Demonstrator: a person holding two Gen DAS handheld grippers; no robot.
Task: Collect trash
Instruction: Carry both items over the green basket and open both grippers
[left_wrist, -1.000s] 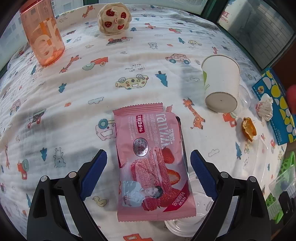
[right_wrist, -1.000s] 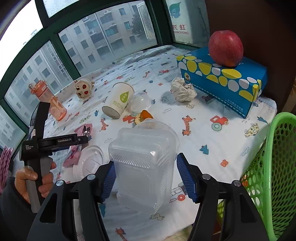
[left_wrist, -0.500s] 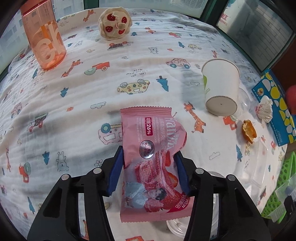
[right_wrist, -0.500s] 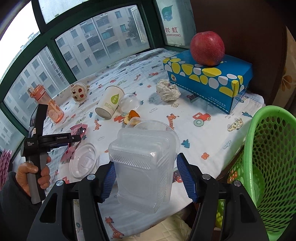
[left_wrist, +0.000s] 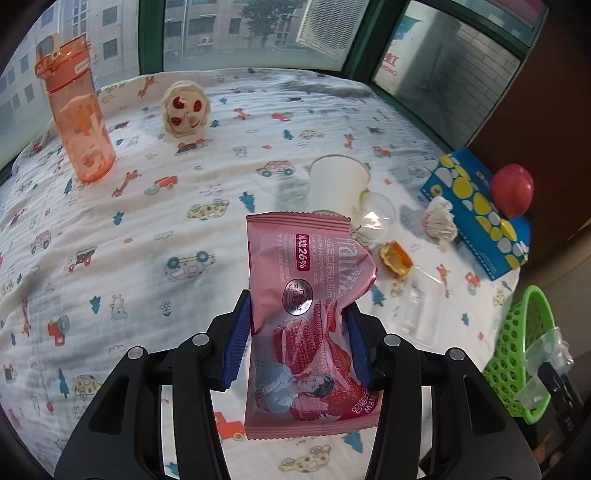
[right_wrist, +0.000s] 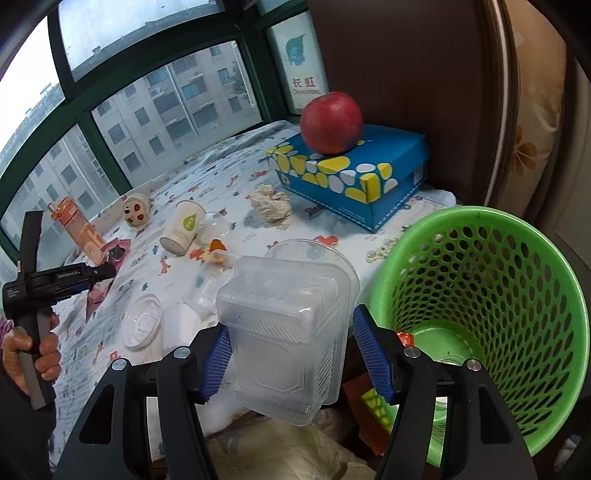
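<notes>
My left gripper (left_wrist: 295, 332) pinches a pink snack wrapper (left_wrist: 306, 280) between its blue pads, jaws still closing, and holds it above the patterned cloth. The right wrist view shows that gripper (right_wrist: 110, 271) far left in a person's hand. My right gripper (right_wrist: 291, 350) is shut on a clear plastic container (right_wrist: 284, 325), held past the table's edge, just left of the green mesh basket (right_wrist: 517, 295). The basket (left_wrist: 517, 343) also shows at the right of the left wrist view.
On the cloth lie a tipped paper cup (left_wrist: 338, 181), a clear dome lid (left_wrist: 376, 214), orange peel (left_wrist: 395, 258), a crumpled tissue (left_wrist: 439, 221) and a flat clear lid (right_wrist: 142, 325). An apple (left_wrist: 511, 190) rests on a blue tissue box (left_wrist: 476, 206). An orange bottle (left_wrist: 79, 118) stands far left.
The left jaws closed from wide open onto the pink wrapper and lifted it off the cloth. The right gripper carried the clear container rightward, up beside the green basket.
</notes>
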